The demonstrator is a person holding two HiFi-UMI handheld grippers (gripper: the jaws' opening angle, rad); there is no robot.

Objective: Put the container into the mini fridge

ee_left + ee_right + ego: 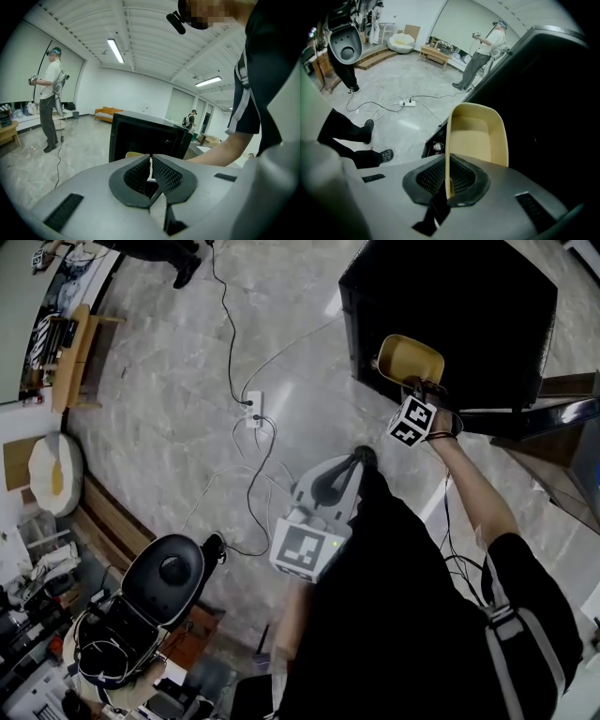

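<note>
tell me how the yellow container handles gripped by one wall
Probably light: the container looks empty and thin-walled. Likely stiff, as it shows no sag pinched at one wall by the right gripper. The smooth wall might pivot.

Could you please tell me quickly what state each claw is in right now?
Left claw: closed, holding nothing.
Right claw: closed on the side wall of the cream container.
</note>
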